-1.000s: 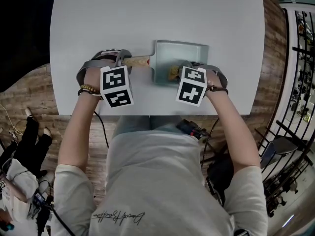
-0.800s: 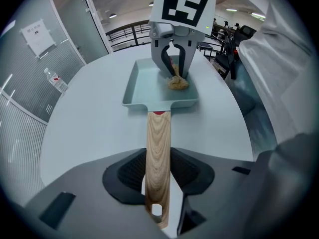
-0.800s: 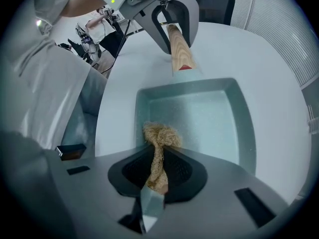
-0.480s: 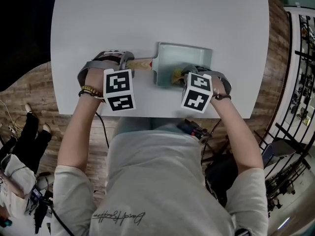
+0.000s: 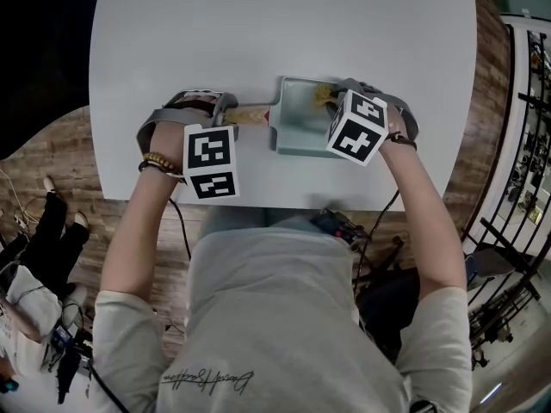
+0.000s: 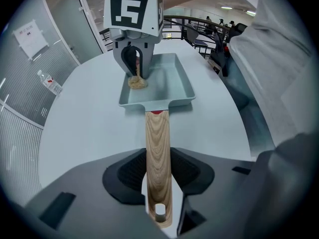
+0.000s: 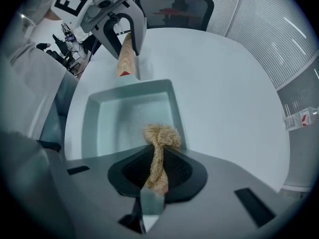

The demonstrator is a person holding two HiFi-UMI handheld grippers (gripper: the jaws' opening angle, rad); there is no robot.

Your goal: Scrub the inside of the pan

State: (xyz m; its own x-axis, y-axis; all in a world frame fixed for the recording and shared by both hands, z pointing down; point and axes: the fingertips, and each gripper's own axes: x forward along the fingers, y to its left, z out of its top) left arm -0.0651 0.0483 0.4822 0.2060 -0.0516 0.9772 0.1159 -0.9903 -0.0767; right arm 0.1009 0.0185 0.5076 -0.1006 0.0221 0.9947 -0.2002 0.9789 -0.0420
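No legible text; cursive shirt script unreadable.

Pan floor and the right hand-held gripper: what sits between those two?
A tan fibrous scrubber, pinched in the right hand-held gripper, with its bunched end down inside the pan. The right gripper view shows it best.

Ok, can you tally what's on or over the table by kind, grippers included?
Pan: 1
Scrubber: 1
Grippers: 2 (left gripper clamped on the pan's handle, right gripper clamped on the scrubber)
Total: 4
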